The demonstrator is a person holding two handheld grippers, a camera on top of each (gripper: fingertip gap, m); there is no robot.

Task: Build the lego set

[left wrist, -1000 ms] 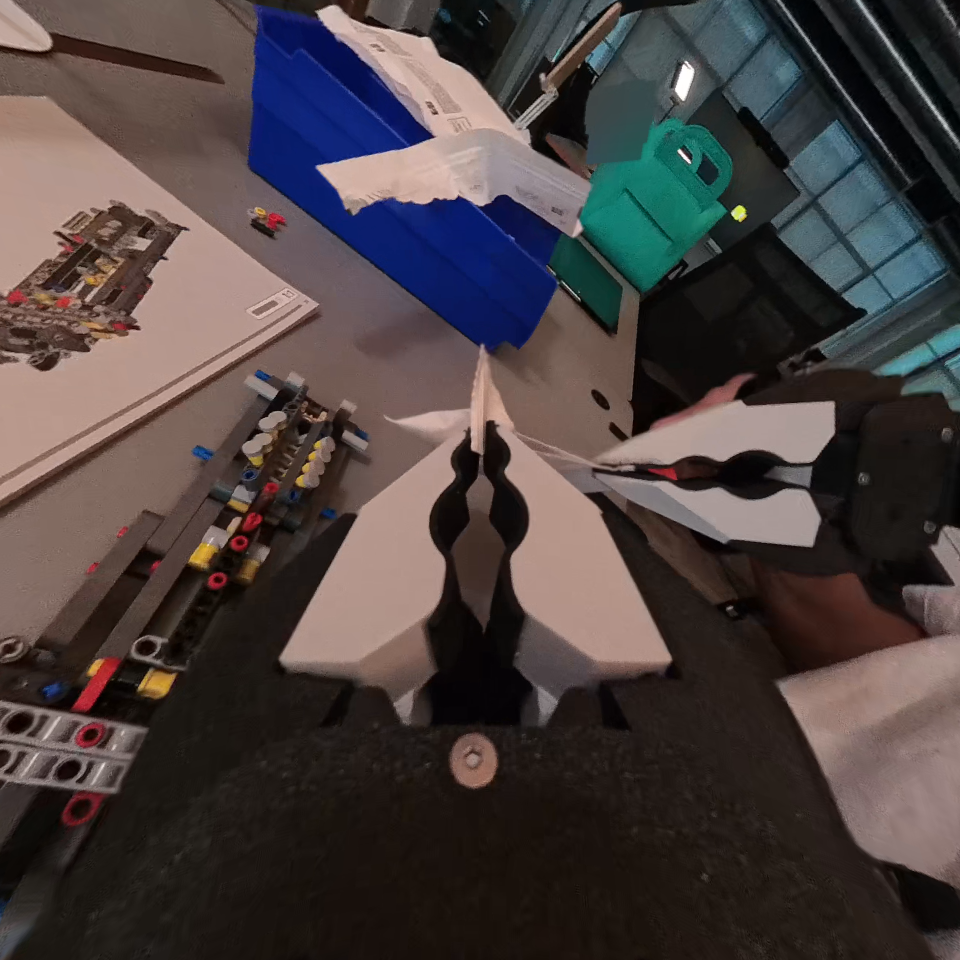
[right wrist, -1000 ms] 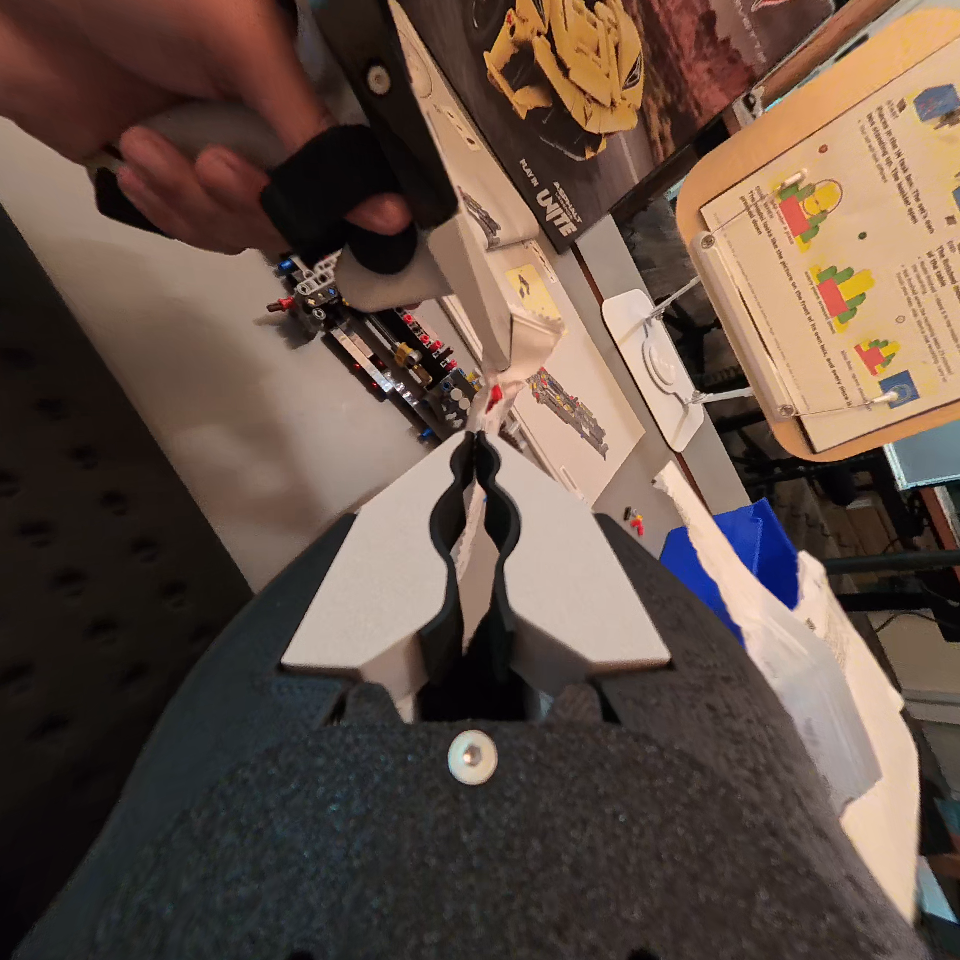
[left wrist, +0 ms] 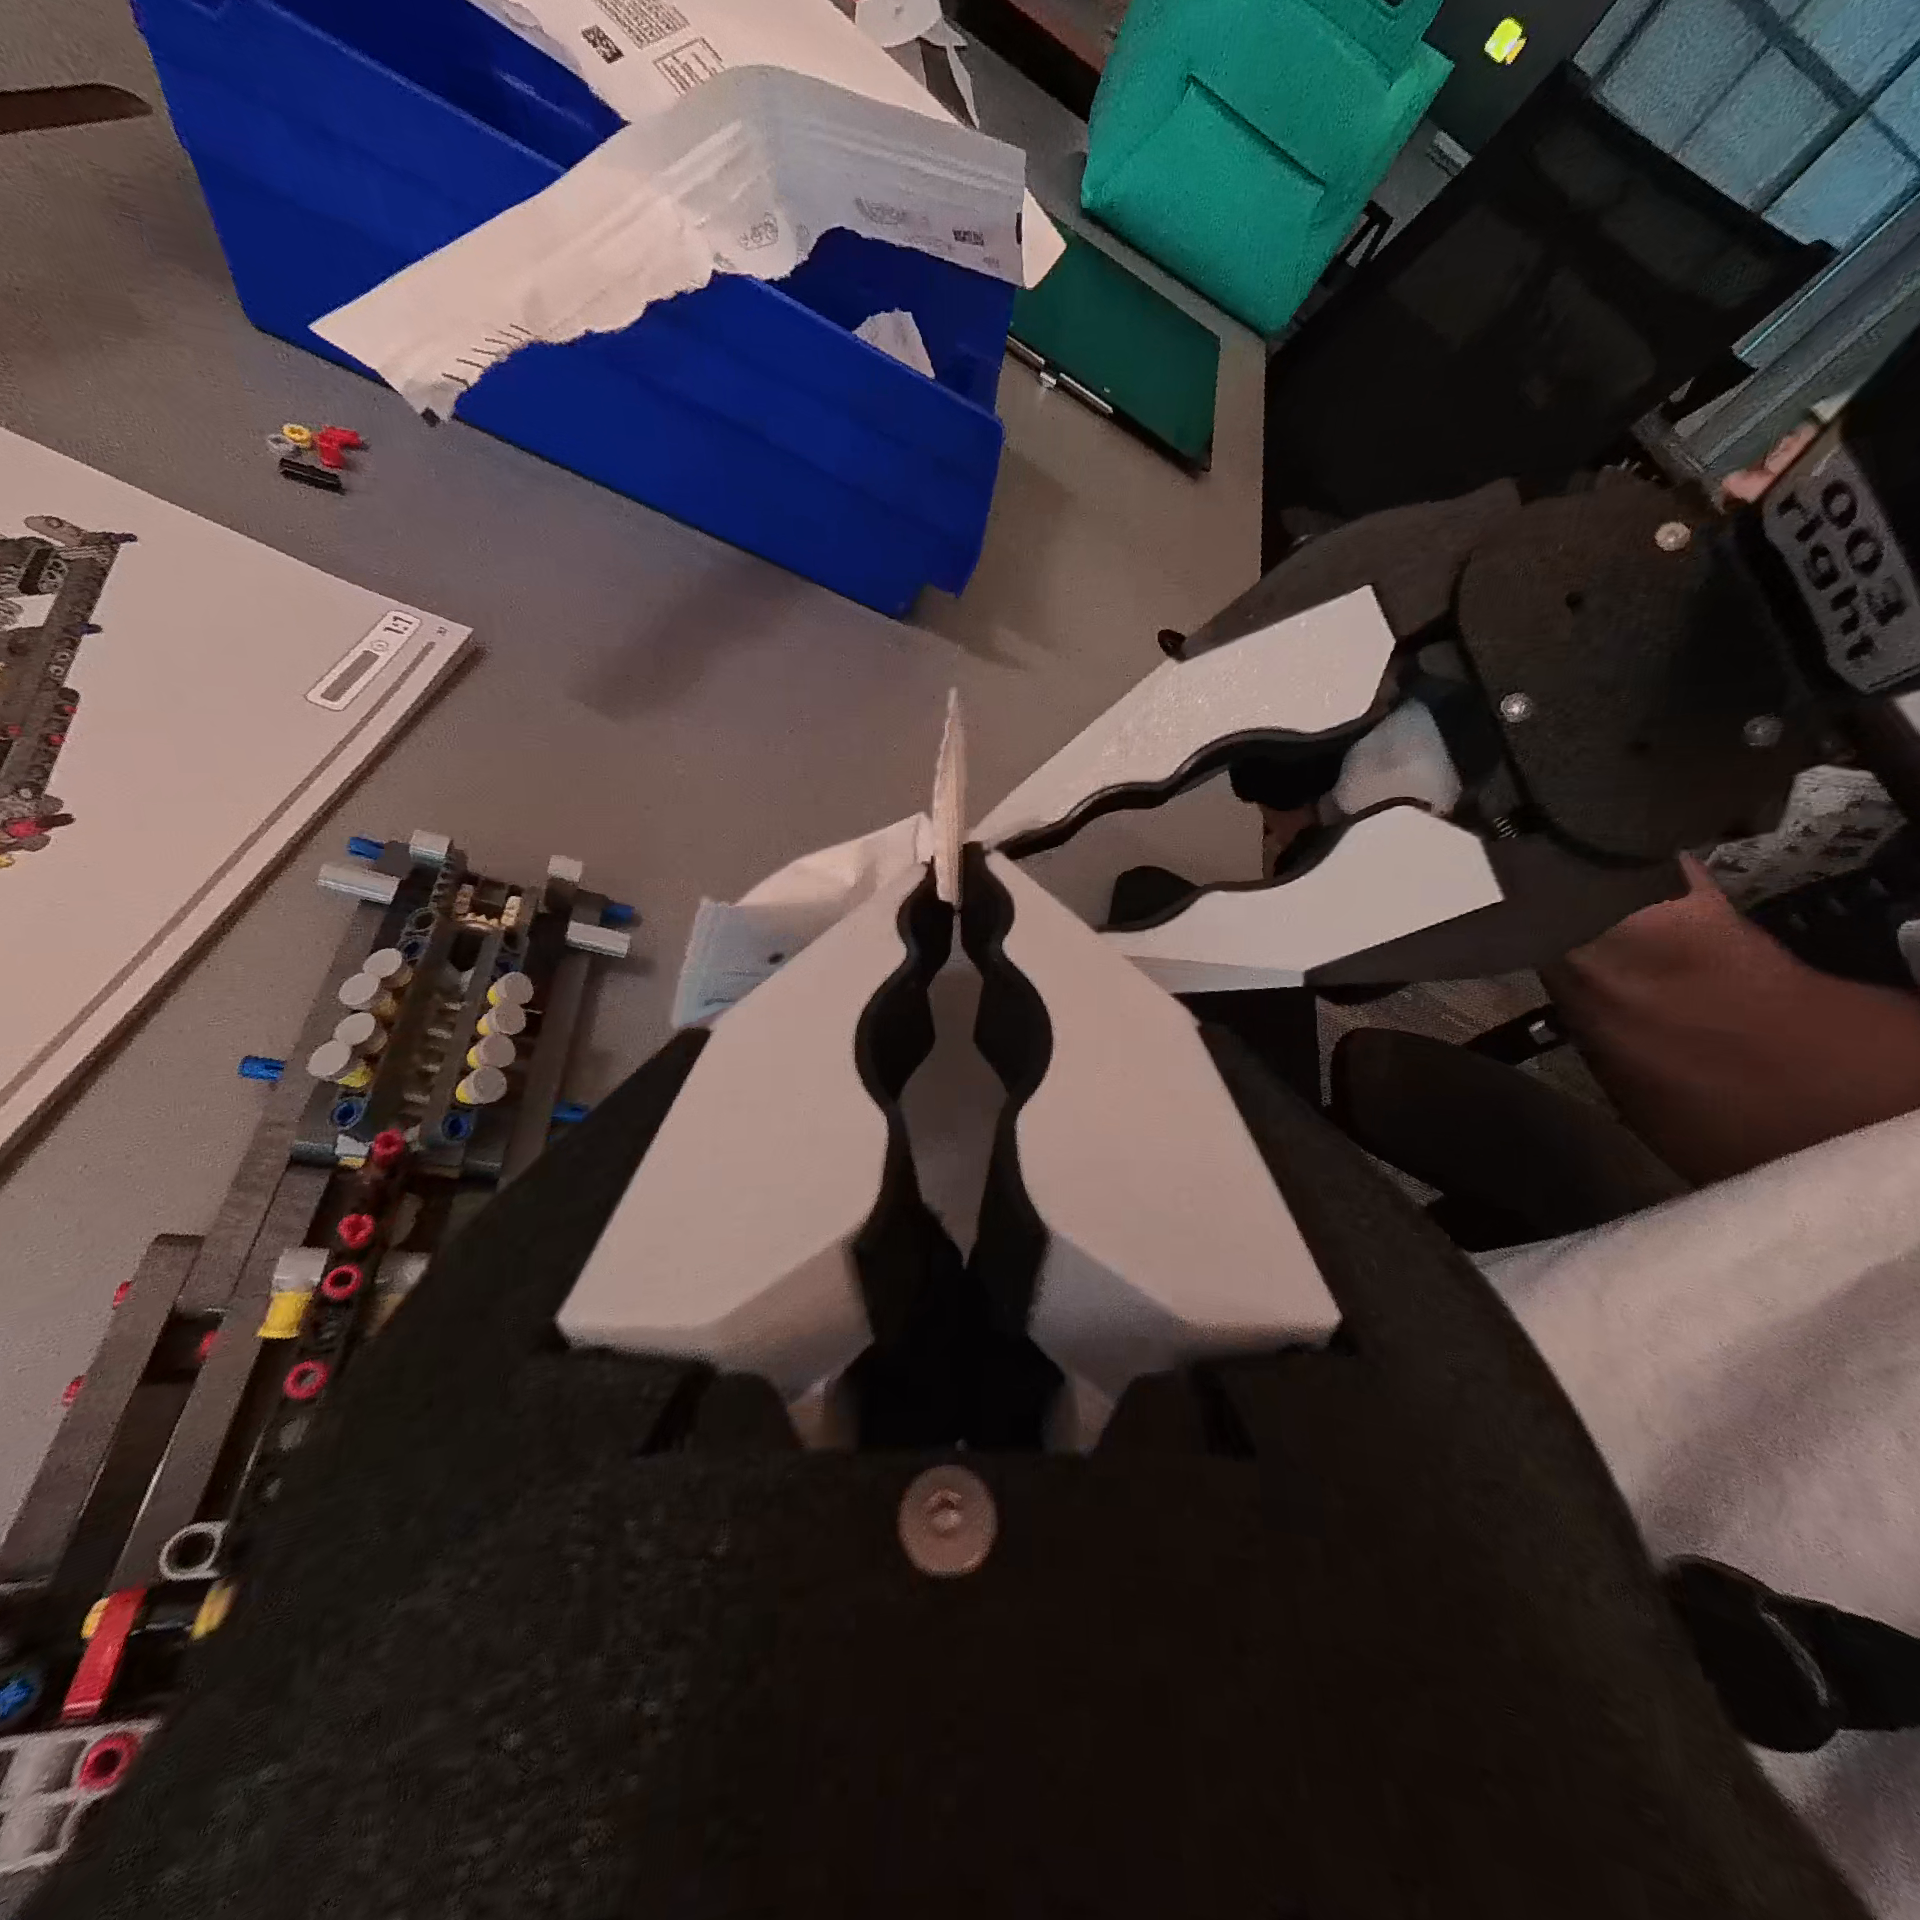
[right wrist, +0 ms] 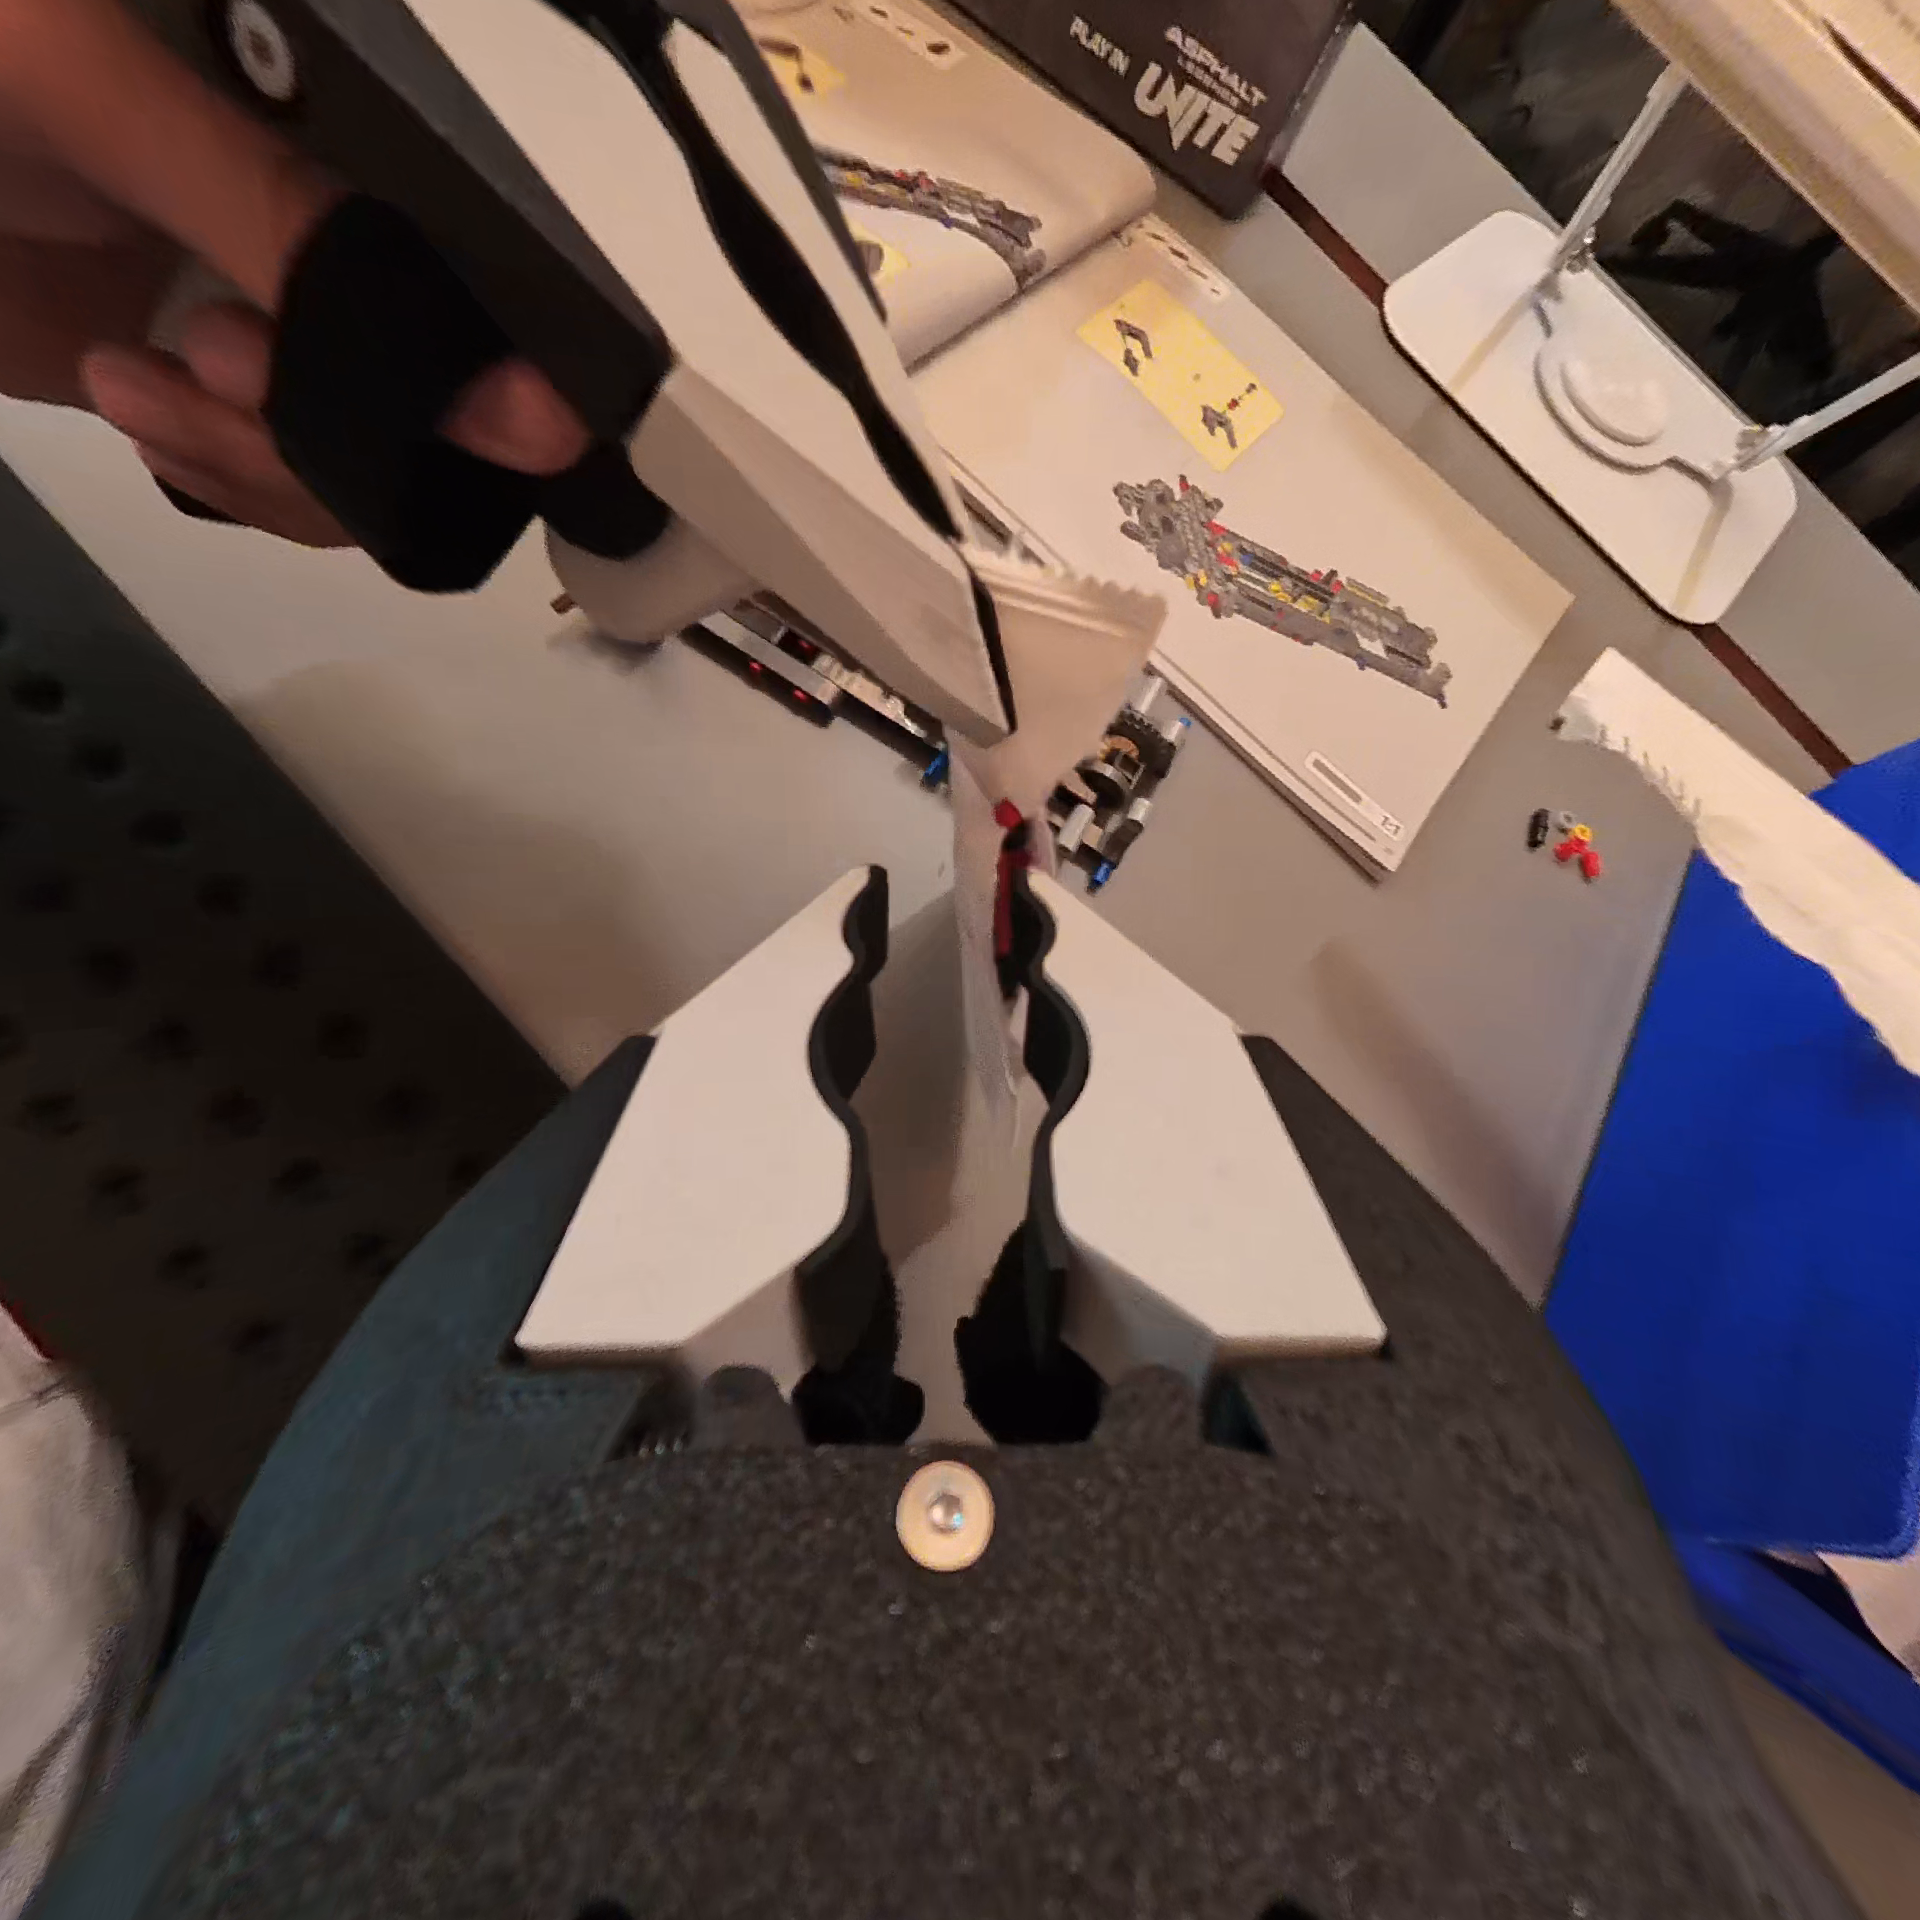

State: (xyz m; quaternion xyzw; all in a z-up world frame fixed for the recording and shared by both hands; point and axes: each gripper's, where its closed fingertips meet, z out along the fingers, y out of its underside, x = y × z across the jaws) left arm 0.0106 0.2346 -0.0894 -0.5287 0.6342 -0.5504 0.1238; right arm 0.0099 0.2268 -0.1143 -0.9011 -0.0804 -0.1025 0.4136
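The left tool (left wrist: 951, 883) is closed tight on the top edge of a small white paper bag (left wrist: 831, 894), which stands up as a thin strip above its tips. In the right wrist view that same tool (right wrist: 987, 707) comes down from the upper left, gripped by a hand (right wrist: 208, 343) with a black strap across the fingers, and the bag (right wrist: 1049, 665) hangs from it. The right tool (right wrist: 951, 904) stands narrowly parted. The lower bag runs between its fingers, lying against one pad and clear of the other. Something red (right wrist: 1003, 821) shows at the bag's torn edge by that pad.

From the left wrist view, the right tool (left wrist: 1049, 883) reaches in from the right with a gap between its fingers. A black tag with raised lettering (left wrist: 1839, 582) sits on its body.

The part-built lego set (left wrist: 436, 1029) lies on the grey desk (left wrist: 623, 644) below the tools: a long dark frame with red, yellow and blue pins. Beside it is the open instruction booklet (left wrist: 208, 727), with a printed scale bar in its corner. A few loose pieces (left wrist: 312, 452) lie between the booklet and a blue bin (left wrist: 727, 416). Torn white bags (left wrist: 727, 208) with small printed codes lie over the bin's rim. A black box (right wrist: 1174, 73) with white lettering sits past the booklet (right wrist: 1299, 540).
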